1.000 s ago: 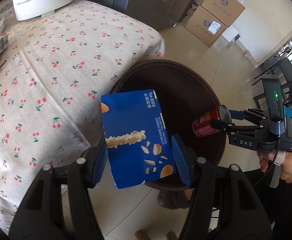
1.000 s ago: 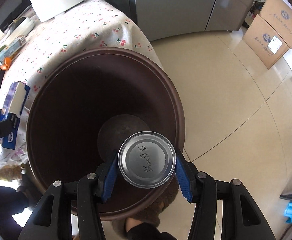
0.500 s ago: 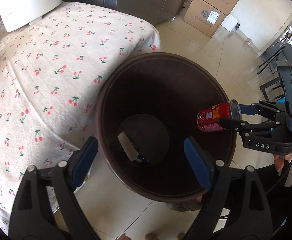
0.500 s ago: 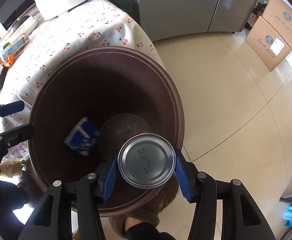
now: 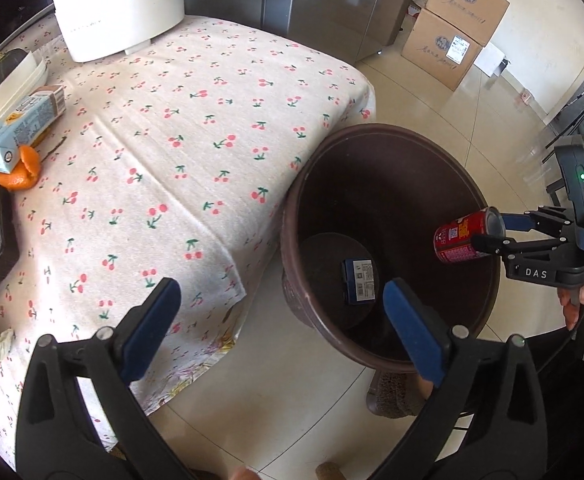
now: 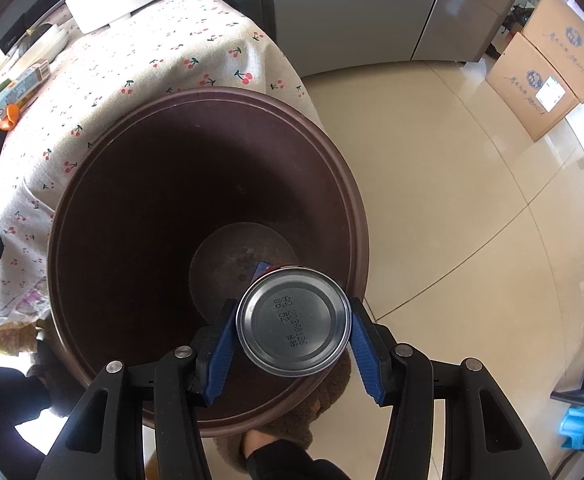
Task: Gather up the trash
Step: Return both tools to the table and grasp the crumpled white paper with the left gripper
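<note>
One can (image 6: 294,320) upright, base up, over bin (image 6: 92,184).

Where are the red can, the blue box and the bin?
red can (image 5: 466,241), left wrist view, on its printed side.
blue box (image 5: 359,281), left wrist view, on its upper face.
bin (image 6: 212,94), right wrist view, on its far rim.

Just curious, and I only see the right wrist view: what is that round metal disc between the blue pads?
Observer: The bottom of a red can, clamped by the right hand-held gripper over the bin.
Operator: And the blue corner behind it?
Observer: A blue box lying on the bin's floor, white label up.
Operator: Does the other one carry anything?
Observer: No, the left hand-held gripper is empty, its jaws opening.
</note>
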Action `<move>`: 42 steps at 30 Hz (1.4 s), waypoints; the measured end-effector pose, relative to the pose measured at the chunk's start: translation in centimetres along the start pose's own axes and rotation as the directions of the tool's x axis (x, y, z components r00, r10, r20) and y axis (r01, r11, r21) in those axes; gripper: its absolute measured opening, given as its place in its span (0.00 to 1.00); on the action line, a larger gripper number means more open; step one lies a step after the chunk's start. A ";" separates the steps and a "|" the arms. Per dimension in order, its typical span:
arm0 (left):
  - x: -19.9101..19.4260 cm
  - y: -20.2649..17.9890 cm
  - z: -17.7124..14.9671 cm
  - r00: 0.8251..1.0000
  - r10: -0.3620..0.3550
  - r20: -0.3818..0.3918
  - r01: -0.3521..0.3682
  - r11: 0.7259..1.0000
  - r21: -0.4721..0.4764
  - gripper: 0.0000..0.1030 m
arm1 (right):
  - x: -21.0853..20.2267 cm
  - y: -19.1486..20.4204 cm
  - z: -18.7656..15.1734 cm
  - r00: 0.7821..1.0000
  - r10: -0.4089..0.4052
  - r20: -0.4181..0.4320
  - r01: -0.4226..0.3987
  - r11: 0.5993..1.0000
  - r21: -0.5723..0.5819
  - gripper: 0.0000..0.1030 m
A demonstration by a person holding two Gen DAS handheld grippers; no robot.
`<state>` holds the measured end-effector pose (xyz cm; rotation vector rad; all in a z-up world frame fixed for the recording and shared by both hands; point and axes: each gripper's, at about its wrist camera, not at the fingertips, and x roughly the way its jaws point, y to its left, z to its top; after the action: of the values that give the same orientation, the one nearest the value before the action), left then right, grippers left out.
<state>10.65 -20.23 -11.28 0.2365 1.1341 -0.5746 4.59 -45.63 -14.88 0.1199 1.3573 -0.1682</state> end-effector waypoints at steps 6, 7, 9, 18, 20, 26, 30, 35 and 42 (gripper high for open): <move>-1.2 1.8 -0.1 1.000 0.019 0.019 -0.019 0.999 -0.037 0.99 | -1.9 1.7 1.0 0.998 0.016 0.055 -0.015 1.000 -0.014 0.76; -1.4 2.2 -0.1 0.999 0.023 0.022 -0.022 0.999 -0.046 0.99 | -2.2 2.2 1.2 0.998 0.015 0.062 -0.014 1.000 -0.021 0.76; -2.0 3.0 -0.2 0.999 0.034 0.027 -0.032 0.997 -0.064 0.99 | -2.8 3.2 1.7 0.997 0.020 0.074 -0.018 0.999 -0.032 0.77; -4.7 9.4 -1.4 0.992 0.123 0.035 -0.115 0.974 -0.194 0.99 | -4.6 8.8 5.1 0.992 0.053 0.115 -0.042 0.994 -0.100 0.80; -5.3 11.0 -2.0 0.989 0.142 0.034 -0.131 0.966 -0.221 0.99 | -4.8 10.0 5.4 0.991 0.064 0.121 -0.049 0.991 -0.121 0.80; -6.4 14.8 -3.7 0.981 0.194 0.014 -0.182 0.942 -0.282 0.99 | -5.5 14.1 6.4 0.986 0.101 0.135 -0.075 0.980 -0.185 0.81; -6.9 17.0 -4.8 0.975 0.221 0.000 -0.211 0.929 -0.303 0.99 | -5.8 17.0 6.9 0.984 0.113 0.137 -0.080 0.971 -0.226 0.81; -7.0 19.8 -5.9 0.967 0.251 -0.037 -0.249 0.913 -0.324 0.99 | -6.3 19.8 7.8 0.980 0.139 0.143 -0.098 0.960 -0.263 0.82; -6.4 24.1 -6.5 0.974 0.207 -0.096 -0.228 0.891 -0.392 0.99 | -6.7 22.6 8.9 0.973 0.180 0.141 -0.135 0.950 -0.283 0.82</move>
<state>16.75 4.83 -10.83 0.0213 1.2302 -0.1280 16.12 -24.75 -6.77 -0.0167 1.1866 0.1418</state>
